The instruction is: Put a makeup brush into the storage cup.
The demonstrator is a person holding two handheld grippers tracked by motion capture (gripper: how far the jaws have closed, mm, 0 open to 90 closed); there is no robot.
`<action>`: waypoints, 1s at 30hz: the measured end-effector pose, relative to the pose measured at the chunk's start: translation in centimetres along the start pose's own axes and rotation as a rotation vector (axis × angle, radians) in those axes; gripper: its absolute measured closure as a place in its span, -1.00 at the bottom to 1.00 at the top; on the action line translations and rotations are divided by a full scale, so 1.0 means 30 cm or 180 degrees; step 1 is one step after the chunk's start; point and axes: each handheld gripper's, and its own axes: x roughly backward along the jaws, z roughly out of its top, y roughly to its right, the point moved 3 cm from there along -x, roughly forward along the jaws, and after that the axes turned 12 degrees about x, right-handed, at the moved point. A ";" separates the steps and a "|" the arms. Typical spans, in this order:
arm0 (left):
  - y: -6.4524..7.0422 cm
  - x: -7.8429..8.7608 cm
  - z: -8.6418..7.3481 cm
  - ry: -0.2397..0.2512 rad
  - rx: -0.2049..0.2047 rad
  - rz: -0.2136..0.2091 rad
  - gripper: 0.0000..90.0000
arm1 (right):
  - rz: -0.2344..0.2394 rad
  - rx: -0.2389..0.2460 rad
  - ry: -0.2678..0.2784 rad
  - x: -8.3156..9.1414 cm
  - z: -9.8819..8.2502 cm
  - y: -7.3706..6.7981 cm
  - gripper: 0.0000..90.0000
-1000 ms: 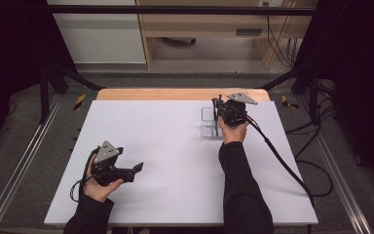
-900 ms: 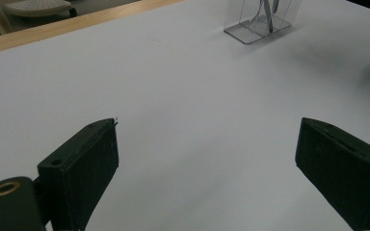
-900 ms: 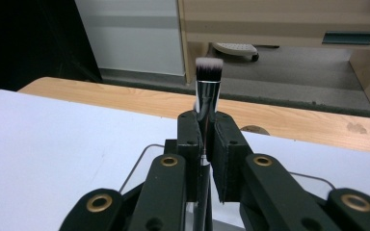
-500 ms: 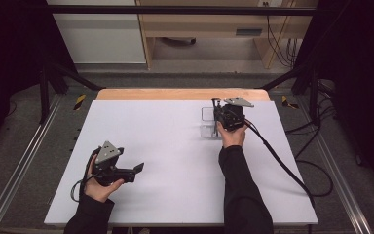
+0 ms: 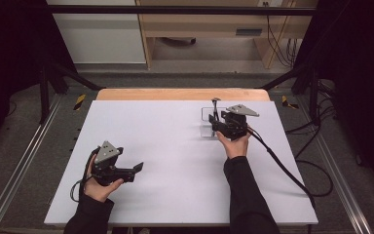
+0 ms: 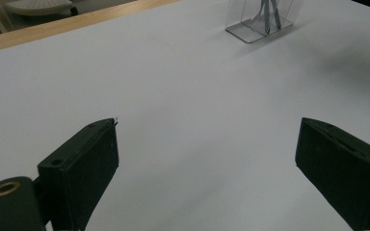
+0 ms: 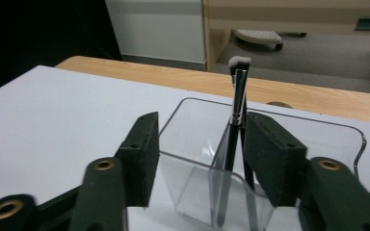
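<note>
At tabletop's far right, releasing brush (image 7: 238, 96) into clear holder (image 7: 270, 139), right gripper (image 7: 212, 159) fingers just spreading; next, withdrawing clear.

White table top (image 5: 175, 146); wooden desk (image 5: 209, 24) beyond; floor cables (image 5: 321, 161).

High view: fixed above the person's edge of the bench (image 5: 175, 146), facing forward and down, far enough to take in the whole white top and the floor beyond. Left tool (image 5: 126, 170) camera: rides low on the tool, looking along its jaws across the bench; the clear holder (image 6: 260, 21) sits far ahead, cut by the top edge. Right tool (image 5: 215, 123) camera: very near, the holder (image 7: 250, 159) just ahead between its jaws, brush (image 7: 238, 91) upright, its lower end probably inside. All three views share the holder.
</note>
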 end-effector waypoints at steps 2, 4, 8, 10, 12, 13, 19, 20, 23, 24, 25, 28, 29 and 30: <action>0.000 -0.001 -0.001 0.0000 0.0003 0.0003 -0.84 | 0.0065 0.0016 0.0044 0.021 -0.001 -0.010 -0.14; -0.001 -0.001 -0.002 -0.0003 0.0000 0.0006 -0.84 | 0.0132 0.0051 0.0064 0.044 -0.005 -0.021 -0.23; -0.003 0.000 -0.003 0.0005 0.0017 0.0005 -0.84 | 0.0193 0.0083 0.0080 0.084 -0.014 -0.036 -0.41; -0.004 0.000 -0.003 0.0007 0.0015 0.0010 -0.84 | 0.0213 0.0100 0.0081 0.098 -0.020 -0.039 -0.48; -0.004 0.001 -0.004 0.0002 0.0009 0.0012 -0.84 | 0.0249 0.0099 0.0083 0.115 -0.027 -0.042 -0.54; -0.004 0.000 -0.004 0.0002 0.0009 0.0014 -0.84 | 0.0269 0.0101 0.0089 0.124 -0.031 -0.043 -0.57; -0.005 0.000 -0.006 -0.0010 0.0006 0.0022 -0.85 | 0.0328 0.0153 0.0097 0.177 -0.046 -0.051 -0.69; -0.004 0.000 -0.006 -0.0009 0.0008 0.0022 -0.85 | 0.0353 0.0155 0.0112 0.185 -0.047 -0.053 -0.70; -0.004 0.001 -0.006 -0.0001 0.0013 0.0020 -0.85 | 0.0396 0.0144 0.0139 0.211 -0.054 -0.057 -0.74; -0.005 0.001 -0.006 0.0000 0.0013 0.0017 -0.85 | 0.0415 0.0137 0.0143 0.221 -0.059 -0.059 -0.75; -0.006 0.002 -0.006 0.0000 0.0013 0.0020 -0.85 | 0.0431 0.0143 0.0136 0.228 -0.064 -0.061 -0.76; -0.006 0.004 -0.006 0.0015 0.0019 0.0018 -0.85 | 0.0445 0.0177 0.0104 0.248 -0.082 -0.065 -0.78; -0.006 0.004 -0.006 0.0019 0.0019 0.0021 -0.85 | 0.0452 0.0202 0.0091 0.255 -0.090 -0.066 -0.79; -0.006 0.004 -0.006 0.0022 0.0022 0.0023 -0.85 | 0.0463 0.0209 0.0087 0.261 -0.097 -0.065 -0.80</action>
